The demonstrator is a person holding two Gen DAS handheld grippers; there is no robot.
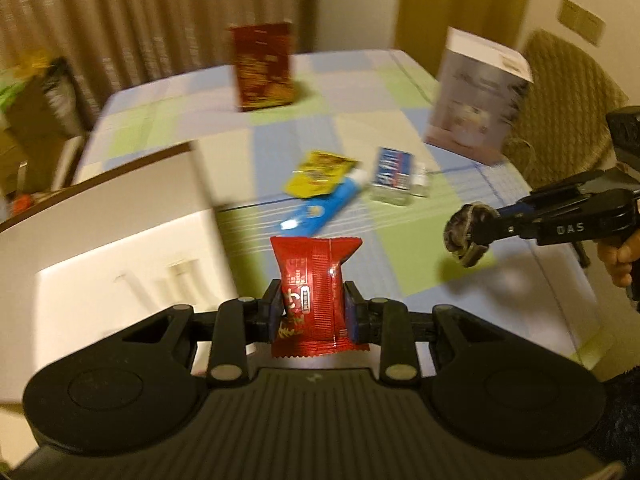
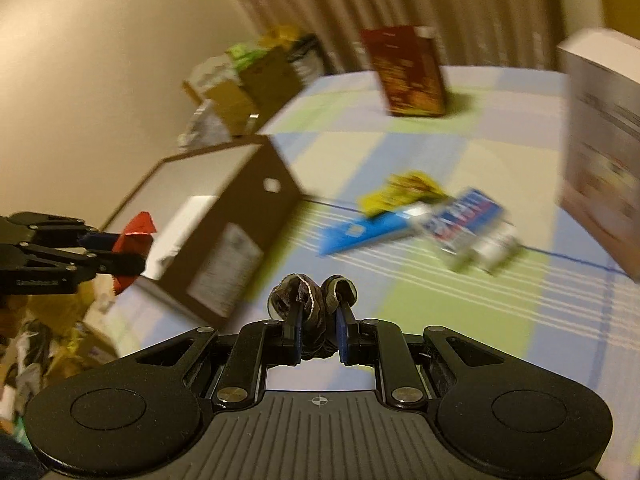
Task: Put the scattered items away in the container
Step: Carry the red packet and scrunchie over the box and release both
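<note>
Checked tablecloth [image 1: 400, 248], right gripper [image 1: 466, 236] marked "DAS"

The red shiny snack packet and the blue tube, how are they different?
The red shiny snack packet is held up off the table, clamped in the left gripper; the blue tube lies flat on the checked tablecloth. The packet is short and puffy, while the tube is long and slim. The packet is alone; the tube's cap end is tucked under a yellow sachet. Both are outside the white-lined cardboard box.
</note>
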